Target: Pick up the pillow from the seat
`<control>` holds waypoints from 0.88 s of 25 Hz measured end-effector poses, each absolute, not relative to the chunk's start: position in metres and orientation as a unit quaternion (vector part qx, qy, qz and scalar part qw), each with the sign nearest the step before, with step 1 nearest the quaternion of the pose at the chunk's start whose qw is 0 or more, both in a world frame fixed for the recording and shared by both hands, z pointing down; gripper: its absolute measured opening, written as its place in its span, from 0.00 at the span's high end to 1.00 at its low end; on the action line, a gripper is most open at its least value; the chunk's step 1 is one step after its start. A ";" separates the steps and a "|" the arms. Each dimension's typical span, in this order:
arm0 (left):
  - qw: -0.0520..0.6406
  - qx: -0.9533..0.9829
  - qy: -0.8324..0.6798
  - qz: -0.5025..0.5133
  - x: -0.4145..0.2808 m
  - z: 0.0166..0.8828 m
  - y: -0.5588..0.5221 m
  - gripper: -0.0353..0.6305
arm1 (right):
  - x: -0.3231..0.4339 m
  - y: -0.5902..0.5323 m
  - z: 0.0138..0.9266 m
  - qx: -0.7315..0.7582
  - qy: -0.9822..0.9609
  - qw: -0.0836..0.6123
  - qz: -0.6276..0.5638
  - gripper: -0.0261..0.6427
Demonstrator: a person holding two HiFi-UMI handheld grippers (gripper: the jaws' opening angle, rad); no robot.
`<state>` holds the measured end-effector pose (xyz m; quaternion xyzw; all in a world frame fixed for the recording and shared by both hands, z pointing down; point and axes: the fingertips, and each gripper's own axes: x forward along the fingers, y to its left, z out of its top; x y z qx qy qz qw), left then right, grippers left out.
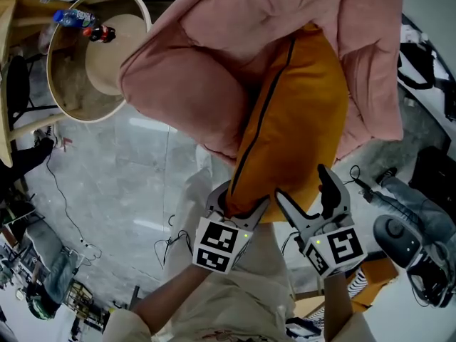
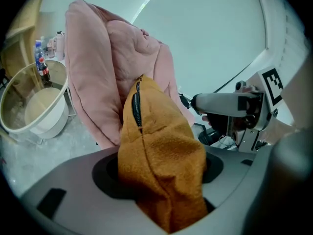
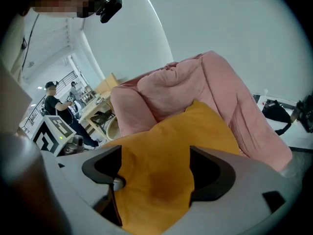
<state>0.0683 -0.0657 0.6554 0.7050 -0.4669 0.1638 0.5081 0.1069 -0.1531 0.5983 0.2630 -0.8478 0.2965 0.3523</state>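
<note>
so nearest the camera are the two tongs, grey plastic with marker cubes on them. the left gripper is clamped right down on the bottom corner of the pillow, and in its own view the fabric is bunched into a tight fold between the jaws. the right gripper sits just beside it with its jaws spread wide. the pillow's lower edge fills the gap between them, but it looks draped rather than pinched. the pillow is mustard orange with a nubbly, fleecy weave, fat and roughly rectangular, with a dark zip down its left edge. its long axis runs straight away from the tongs, near end in the jaws and far end pointing up into the seat. its top is tucked under a pink fold, so I can't see where it ends. the seat is a big soft pink cushion thing, puffy and quilted, folded around the pillow on both sides and cut off at the top of the head view. off to the left past that is a round pale-rimmed table or tub, can't really tell which, with a couple of bottles on it, too small to read. under everything is a grey marbled floor, shiny, with a thin cable trailing across it
</note>
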 end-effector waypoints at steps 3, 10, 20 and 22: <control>0.500 0.708 -0.469 0.170 0.070 0.653 -0.068 0.53 | 0.108 -0.153 0.609 0.249 -0.846 0.362 0.303 0.28; 0.492 0.703 -0.480 0.181 0.072 0.653 -0.072 0.56 | 0.105 -0.168 0.632 0.240 -0.845 0.358 0.315 0.23; 0.485 0.698 -0.485 0.207 0.072 0.655 -0.074 0.56 | 0.108 -0.179 0.661 0.236 -0.822 0.363 0.369 0.19; 0.480 0.697 -0.487 0.217 0.073 0.658 -0.075 0.56 | 0.105 -0.178 0.670 0.234 -0.820 0.367 0.373 0.19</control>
